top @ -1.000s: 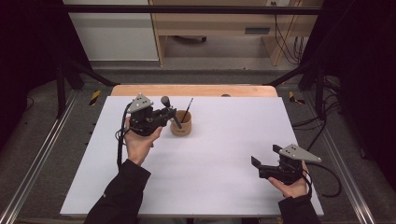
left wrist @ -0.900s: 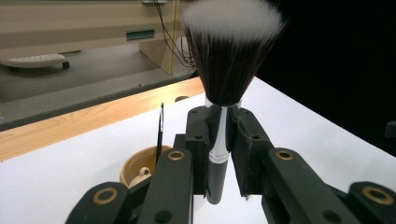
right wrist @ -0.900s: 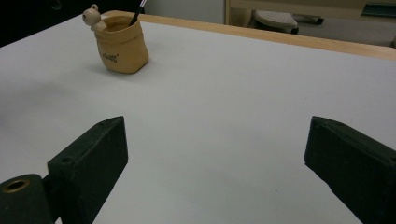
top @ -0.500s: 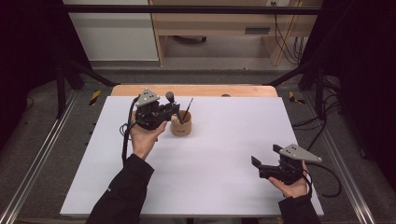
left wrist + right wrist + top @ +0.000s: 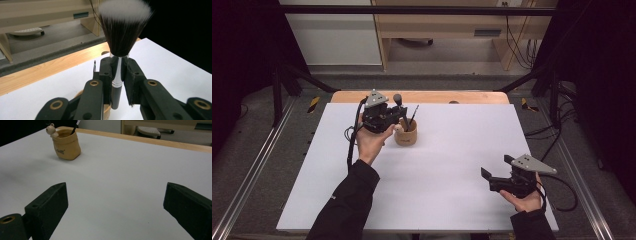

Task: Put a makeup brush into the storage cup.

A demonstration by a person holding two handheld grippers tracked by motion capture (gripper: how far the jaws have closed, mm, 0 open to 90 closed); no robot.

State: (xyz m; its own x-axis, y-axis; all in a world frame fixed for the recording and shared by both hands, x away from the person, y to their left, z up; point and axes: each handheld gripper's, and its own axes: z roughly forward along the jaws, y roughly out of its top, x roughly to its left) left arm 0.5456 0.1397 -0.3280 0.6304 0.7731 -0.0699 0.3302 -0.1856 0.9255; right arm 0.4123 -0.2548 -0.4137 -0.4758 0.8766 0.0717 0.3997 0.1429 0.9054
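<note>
My left gripper [image 5: 398, 119] is shut on a makeup brush [image 5: 397, 99] with a black handle, silver collar and dark, white-tipped bristles [image 5: 123, 30]. It holds the brush upright, bristles up, and the handle end hangs just over a tan pot [image 5: 406, 135]. In the left gripper view my left gripper [image 5: 117, 65] clamps the brush by its collar, with the pot rim [image 5: 107, 112] below. A thin dark stick [image 5: 413, 116] leans in the pot. My right gripper [image 5: 487, 178] rests open near the front right, far from the pot [image 5: 66, 146].
A white board [image 5: 442, 165] covers the table, with a wooden strip [image 5: 437, 96] along its far edge. A small bear figure [image 5: 51, 130] sits on the pot's rim. Metal rails run along both sides, and cables lie on the floor at right.
My left gripper has carried the brush to the right, from beside the pot to just over its left rim. The right gripper has stayed still.
</note>
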